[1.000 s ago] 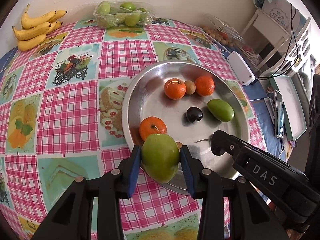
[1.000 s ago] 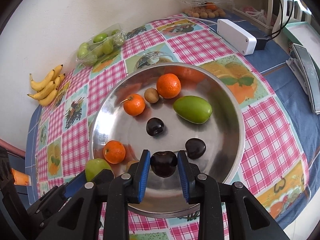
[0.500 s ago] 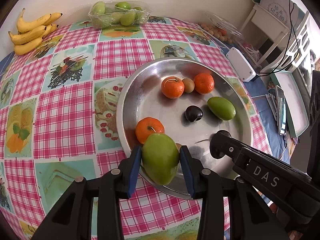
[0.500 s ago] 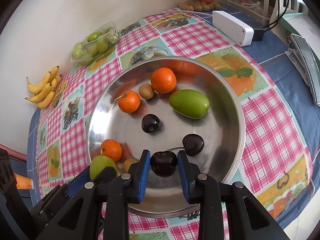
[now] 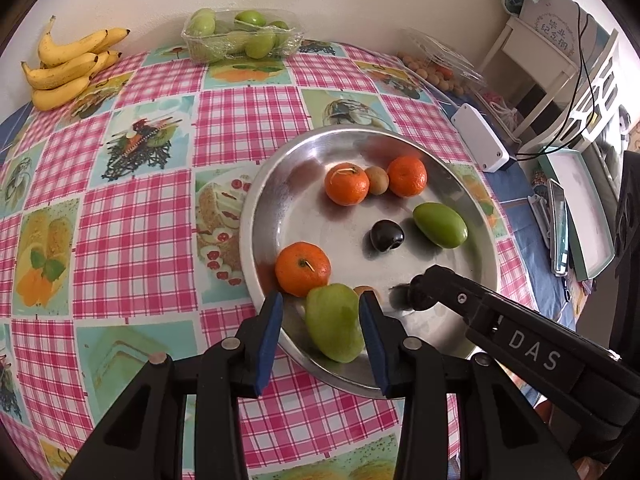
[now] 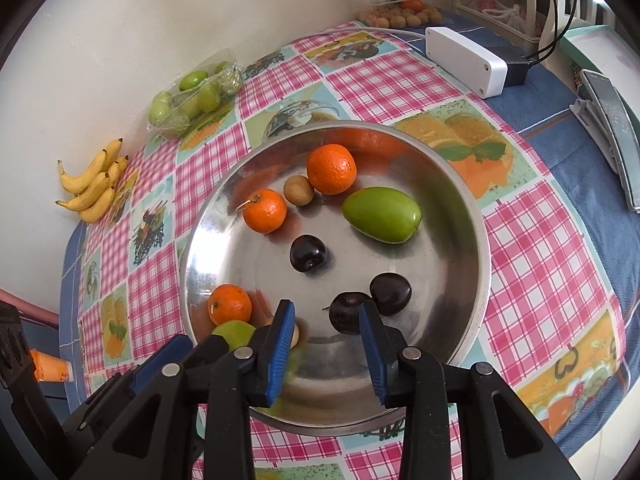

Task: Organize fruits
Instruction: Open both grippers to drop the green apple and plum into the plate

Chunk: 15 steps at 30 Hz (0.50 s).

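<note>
the dark glossy cherry [image 6: 347,317] lies on the floor of the round steel tray [image 6: 478,240], between the right gripper [image 6: 326,330] jaws, which have just been opening; they stand spread, not pressing it. lift straight away so it doesn't roll. the left gripper [image 5: 320,326] jaws look spread too, the pale green oval fruit [image 5: 334,322] resting in the tray against one. the tray also holds three oranges, a second green fruit and two more cherries.
</note>
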Available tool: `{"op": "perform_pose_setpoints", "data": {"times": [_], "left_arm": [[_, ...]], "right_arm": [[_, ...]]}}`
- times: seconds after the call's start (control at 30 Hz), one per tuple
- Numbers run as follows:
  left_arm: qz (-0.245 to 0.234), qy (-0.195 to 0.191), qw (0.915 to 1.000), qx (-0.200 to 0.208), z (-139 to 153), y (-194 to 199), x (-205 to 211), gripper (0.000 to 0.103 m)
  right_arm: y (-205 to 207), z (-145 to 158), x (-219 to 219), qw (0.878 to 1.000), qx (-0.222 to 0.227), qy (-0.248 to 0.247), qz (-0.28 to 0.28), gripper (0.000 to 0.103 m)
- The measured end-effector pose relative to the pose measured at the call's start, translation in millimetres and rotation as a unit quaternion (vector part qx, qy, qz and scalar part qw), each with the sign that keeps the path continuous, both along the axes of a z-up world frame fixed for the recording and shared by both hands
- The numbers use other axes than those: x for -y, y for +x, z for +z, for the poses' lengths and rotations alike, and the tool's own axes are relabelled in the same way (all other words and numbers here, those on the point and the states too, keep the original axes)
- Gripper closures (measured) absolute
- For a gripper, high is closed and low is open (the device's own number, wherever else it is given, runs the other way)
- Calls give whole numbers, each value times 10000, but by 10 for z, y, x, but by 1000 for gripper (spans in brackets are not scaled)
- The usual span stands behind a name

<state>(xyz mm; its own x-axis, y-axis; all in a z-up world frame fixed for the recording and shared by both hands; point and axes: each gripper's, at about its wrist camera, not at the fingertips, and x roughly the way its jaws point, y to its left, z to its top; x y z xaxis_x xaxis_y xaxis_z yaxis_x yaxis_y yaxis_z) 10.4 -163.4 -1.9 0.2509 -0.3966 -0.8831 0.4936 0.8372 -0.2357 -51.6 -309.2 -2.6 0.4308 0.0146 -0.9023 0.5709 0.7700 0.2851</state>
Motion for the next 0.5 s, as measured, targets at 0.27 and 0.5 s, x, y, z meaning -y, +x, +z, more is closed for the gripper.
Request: {"op": "perform_pose_setpoints", "data": {"times": [0.27,0.5], "left_arm": [[374,203,9987,268,93,88,-160,60],[704,545,9955,327,56,190,-287,38]], "right_arm": [[-71,91,66,9993,-63,-349,-89,52],[-18,42,-7,9973,-305,-633,211,22]]}}
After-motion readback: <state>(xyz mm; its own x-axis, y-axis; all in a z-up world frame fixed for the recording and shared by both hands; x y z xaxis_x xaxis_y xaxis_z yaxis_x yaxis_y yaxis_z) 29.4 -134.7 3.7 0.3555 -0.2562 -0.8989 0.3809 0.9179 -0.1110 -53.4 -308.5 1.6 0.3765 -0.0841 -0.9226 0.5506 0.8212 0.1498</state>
